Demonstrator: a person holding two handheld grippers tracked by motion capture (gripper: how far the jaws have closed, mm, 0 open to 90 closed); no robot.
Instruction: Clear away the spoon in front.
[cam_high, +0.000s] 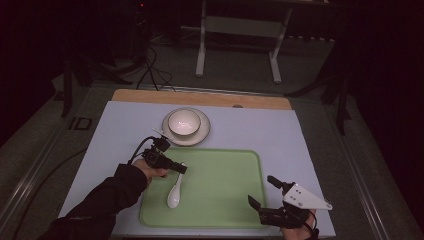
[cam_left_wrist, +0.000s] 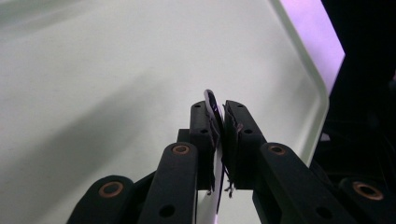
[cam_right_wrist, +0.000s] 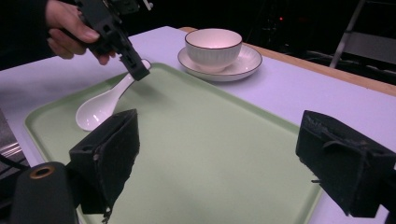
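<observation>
A white ceramic spoon (cam_high: 175, 190) lies on the green tray (cam_high: 220, 190), its bowl toward the near edge. My left gripper (cam_high: 181, 169) is shut on the spoon's handle tip (cam_left_wrist: 212, 105), pinched between both jaws. From the right gripper view, the spoon (cam_right_wrist: 100, 106) rests with its bowl on the tray (cam_right_wrist: 205, 140) while the left gripper (cam_right_wrist: 138, 72) holds the raised handle end. My right gripper (cam_high: 261, 191) is open with nothing between its jaws, hovering by the tray's near right corner.
A white bowl (cam_high: 183, 122) sits on a white saucer (cam_high: 201, 132) just beyond the tray's far edge. The pale mat (cam_high: 285, 130) covers the table, with a wooden strip (cam_high: 200, 97) along its far side.
</observation>
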